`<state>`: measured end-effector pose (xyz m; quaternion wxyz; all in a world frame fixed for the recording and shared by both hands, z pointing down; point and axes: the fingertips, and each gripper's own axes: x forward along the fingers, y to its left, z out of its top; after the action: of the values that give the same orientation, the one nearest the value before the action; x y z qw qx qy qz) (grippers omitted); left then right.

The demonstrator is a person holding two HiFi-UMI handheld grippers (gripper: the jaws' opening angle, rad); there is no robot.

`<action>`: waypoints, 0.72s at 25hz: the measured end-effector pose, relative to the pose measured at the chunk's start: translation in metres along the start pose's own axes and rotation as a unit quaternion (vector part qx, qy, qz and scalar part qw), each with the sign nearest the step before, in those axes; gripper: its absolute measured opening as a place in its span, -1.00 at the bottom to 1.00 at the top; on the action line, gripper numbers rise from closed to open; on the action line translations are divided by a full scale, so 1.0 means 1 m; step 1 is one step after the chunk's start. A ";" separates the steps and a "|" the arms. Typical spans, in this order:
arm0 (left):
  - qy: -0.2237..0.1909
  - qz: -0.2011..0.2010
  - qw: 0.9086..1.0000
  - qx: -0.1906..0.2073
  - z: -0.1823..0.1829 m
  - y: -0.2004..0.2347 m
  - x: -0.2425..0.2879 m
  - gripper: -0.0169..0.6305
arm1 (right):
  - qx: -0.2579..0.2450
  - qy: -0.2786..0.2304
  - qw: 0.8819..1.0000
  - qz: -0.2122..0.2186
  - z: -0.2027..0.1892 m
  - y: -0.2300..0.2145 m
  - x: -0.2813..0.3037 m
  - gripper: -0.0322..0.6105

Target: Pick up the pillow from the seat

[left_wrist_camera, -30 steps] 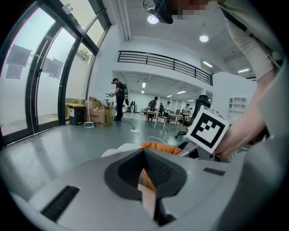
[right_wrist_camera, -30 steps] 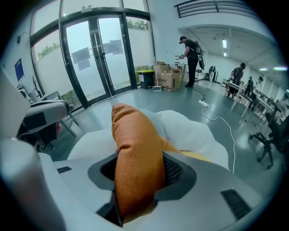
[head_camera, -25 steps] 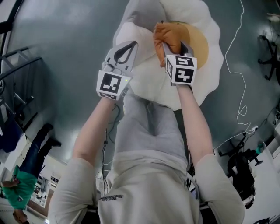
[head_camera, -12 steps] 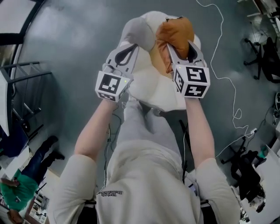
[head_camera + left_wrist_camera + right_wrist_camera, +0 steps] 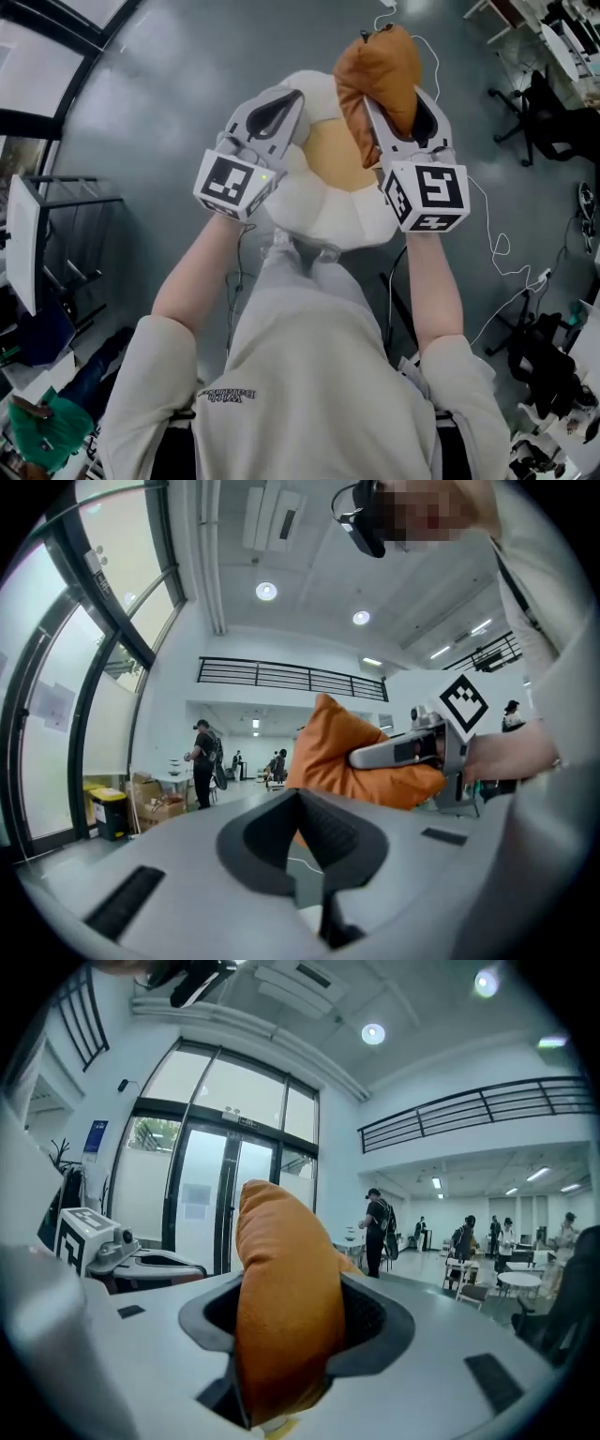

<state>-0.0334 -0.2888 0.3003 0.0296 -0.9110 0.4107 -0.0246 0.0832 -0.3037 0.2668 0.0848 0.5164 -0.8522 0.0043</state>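
Pillow (image 5: 380, 75), orange and only one, is off the seat and up in the air. It is clamped in the right gripper (image 5: 401, 101). Its jaws have just been opening a little, but the pillow is pressed between them and bulges out on both sides. The left gripper (image 5: 291, 97), just to the left, has its jaws together with nothing in them.

One white seat (image 5: 323, 202) with a yellow centre lies on the grey floor (image 5: 159, 103) below the two grippers. The arms and the pillow cover part of it. At the right are a white cable (image 5: 489, 242) and a black office chair (image 5: 544, 103).

Only the head view shows the seat, the floor and both marker cubes (image 5: 230, 183) (image 5: 431, 195). The left gripper view shows the pillow from the side, a person with a backpack (image 5: 202, 761), a yellow bin (image 5: 111, 810) and two round ceiling lights (image 5: 266, 592) (image 5: 361, 618). In the right gripper view the pillow blocks the middle, with glass doors (image 5: 225, 1204) at the left.
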 end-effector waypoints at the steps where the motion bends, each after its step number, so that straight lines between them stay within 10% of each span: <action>1: -0.006 -0.011 1.000 0.006 0.014 -0.007 0.001 -0.92 | -0.005 -0.012 1.000 -0.001 0.015 -0.004 -0.010 -0.14; 18: -0.071 -0.098 0.989 0.085 0.156 -0.102 -0.036 -0.92 | -0.021 -0.169 0.984 -0.059 0.146 -0.033 -0.195 -0.12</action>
<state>0.0298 -0.1895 0.1515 0.1332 -0.9404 0.3129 0.0026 0.1799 -0.1618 0.0911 -0.0496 0.5570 -0.8223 -0.1055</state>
